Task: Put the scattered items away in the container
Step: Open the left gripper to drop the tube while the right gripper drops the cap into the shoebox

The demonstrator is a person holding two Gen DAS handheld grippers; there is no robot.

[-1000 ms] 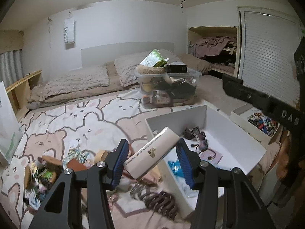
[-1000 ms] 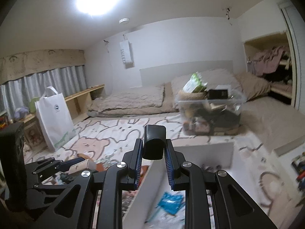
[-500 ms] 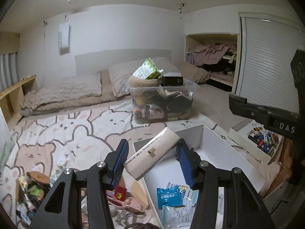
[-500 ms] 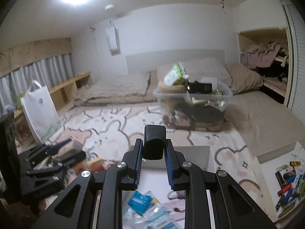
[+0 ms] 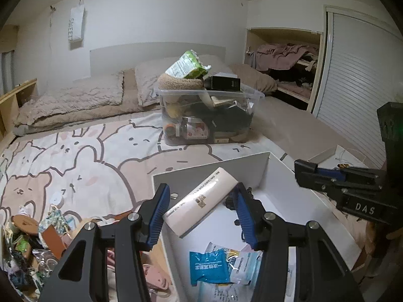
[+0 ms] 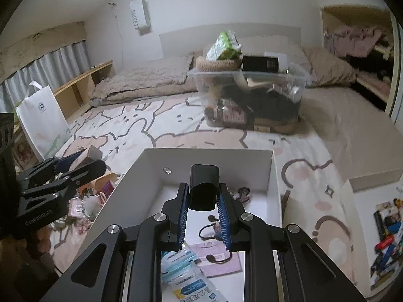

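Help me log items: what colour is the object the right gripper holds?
Black; the object shows best in the right wrist view, clamped in the right gripper.

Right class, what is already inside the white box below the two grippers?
Inside the white box: blue packets, a pink card, a dark corded item and a small trinket. The grippers hide part of the floor.

Between the left gripper's [image 5: 200,207] jaws a cylindrical tube [image 5: 201,202] lies tilted, its far end raised to the right. Below and ahead of those jaws sits the open box [image 5: 214,173], with sachets [image 5: 210,266] lying in it just beneath the jaws. Left of the jaws, loose clutter [image 5: 32,239] lies on the printed mat [image 5: 75,156]. Far ahead stands a full storage bin [image 5: 209,115]. Between the right gripper's [image 6: 202,202] jaws sits a small upright case [image 6: 204,188], over the same box, with a corded earpiece [image 6: 214,226] lying in the box under them.
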